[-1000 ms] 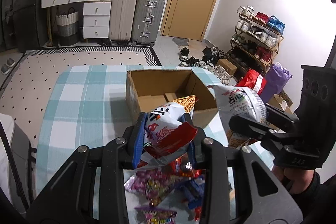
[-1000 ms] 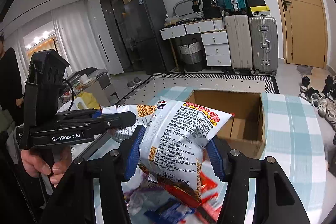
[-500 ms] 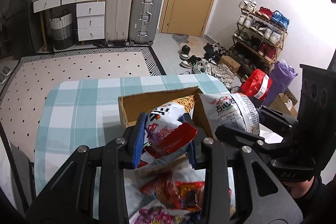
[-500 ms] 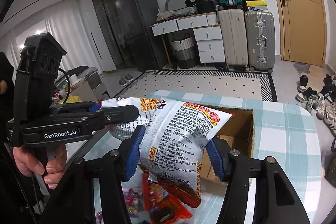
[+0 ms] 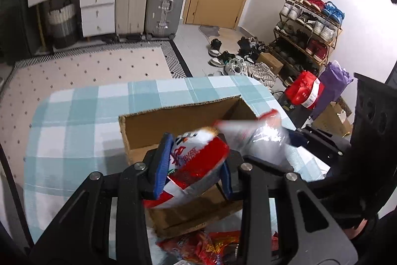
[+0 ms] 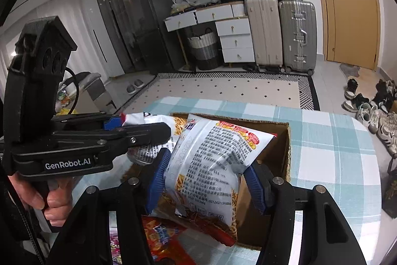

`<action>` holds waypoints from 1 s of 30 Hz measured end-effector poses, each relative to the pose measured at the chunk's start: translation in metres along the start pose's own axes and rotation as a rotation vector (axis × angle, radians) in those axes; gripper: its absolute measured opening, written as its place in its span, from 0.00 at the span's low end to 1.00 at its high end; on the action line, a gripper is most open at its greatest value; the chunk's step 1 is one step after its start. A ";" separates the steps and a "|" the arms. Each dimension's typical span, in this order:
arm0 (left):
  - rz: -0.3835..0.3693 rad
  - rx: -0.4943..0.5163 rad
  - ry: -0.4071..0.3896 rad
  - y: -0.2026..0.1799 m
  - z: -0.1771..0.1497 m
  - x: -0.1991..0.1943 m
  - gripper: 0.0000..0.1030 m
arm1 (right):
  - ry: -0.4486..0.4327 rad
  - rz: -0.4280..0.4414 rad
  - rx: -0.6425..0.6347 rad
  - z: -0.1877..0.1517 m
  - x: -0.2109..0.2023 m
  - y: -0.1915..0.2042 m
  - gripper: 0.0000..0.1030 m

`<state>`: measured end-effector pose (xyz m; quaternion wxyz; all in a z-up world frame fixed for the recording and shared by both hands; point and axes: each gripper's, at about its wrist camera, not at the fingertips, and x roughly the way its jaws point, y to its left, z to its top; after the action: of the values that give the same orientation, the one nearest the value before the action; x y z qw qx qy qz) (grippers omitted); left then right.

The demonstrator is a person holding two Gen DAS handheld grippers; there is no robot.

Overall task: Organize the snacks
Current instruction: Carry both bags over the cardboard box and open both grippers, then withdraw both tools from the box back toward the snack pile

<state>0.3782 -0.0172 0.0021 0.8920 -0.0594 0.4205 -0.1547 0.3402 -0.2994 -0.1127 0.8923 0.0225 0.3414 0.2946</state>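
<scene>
Both bags have travelled forward since a second ago, and we now hold them over the open cardboard box [image 5: 188, 116] rather than short of it. Our left claw [image 5: 193, 165] is clenched on a red-and-white snack bag [image 5: 198, 160], gripped across its lower half so the bulk of the bag sticks out ahead of the blue pads, above the box's near wall. Our right claw [image 6: 206, 180] is likewise clamped on a white noodle-snack bag [image 6: 215, 160], its printed back facing us, the top corner reaching forward over the box's opening [image 6: 273, 140]. In the left view that second bag is blurred just to the right of the left claw, so we judge it is in motion. We pinch each bag low, we think, so that letting go drops it straight into the box. Below and behind both claws, more red and purple snack packets [image 6: 158, 235] lie on the checked surface [image 5: 74, 128], waiting their turn. The two claws sit close side by side, which risks the bags brushing each other as they fall.
</scene>
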 end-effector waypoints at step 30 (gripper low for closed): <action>0.153 -0.007 -0.155 -0.020 -0.060 -0.141 0.76 | -0.169 -0.069 -0.060 -0.026 -0.115 0.047 0.88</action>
<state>0.2432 0.0114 0.0712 0.9308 -0.0418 0.3542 -0.0797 0.2320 -0.3268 -0.0530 0.9278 0.0087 0.2565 0.2708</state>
